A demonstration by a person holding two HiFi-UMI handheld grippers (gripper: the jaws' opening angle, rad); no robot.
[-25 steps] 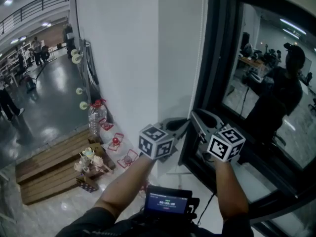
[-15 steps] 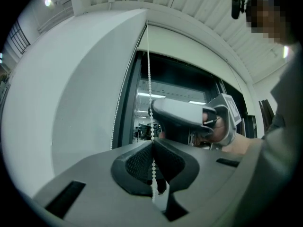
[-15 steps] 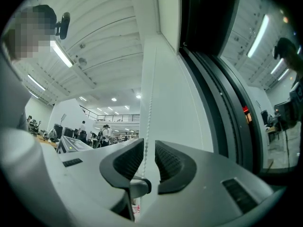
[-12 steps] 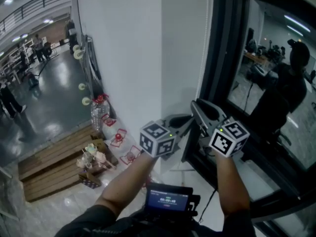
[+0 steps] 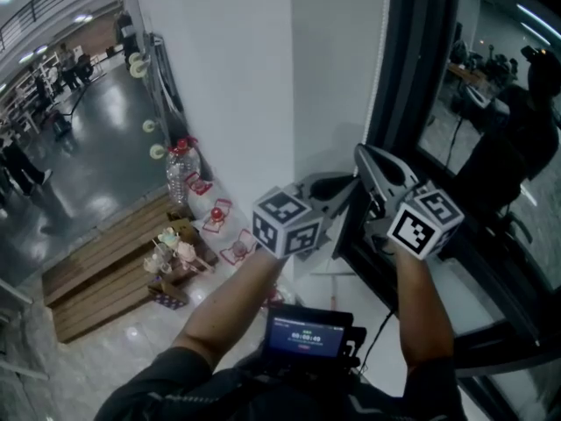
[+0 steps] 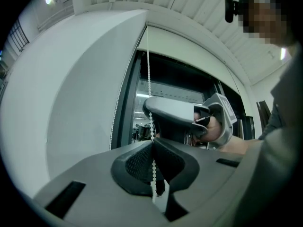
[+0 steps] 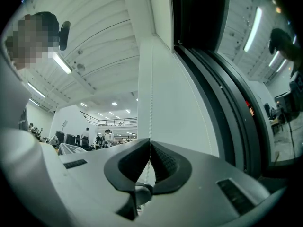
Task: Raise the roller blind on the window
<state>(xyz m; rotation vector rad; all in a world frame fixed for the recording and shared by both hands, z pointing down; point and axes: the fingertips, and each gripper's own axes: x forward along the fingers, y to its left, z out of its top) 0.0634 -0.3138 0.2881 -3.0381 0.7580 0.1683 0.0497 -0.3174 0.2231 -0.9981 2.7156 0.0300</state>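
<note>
The bead chain [image 6: 148, 70] of the roller blind is seen hanging down the left edge of the dark window [image 5: 491, 103], right beside the white wall [image 5: 228, 77]. The left gripper [image 6: 152, 144] is shut tight on the chain, which runs up from between its jaws. The right gripper [image 7: 150, 144] is held just above it on the same chain. Its jaws have just been closed, and the chain is pinched between them. The two grippers are held close together. The blind itself cannot be made out.
</note>
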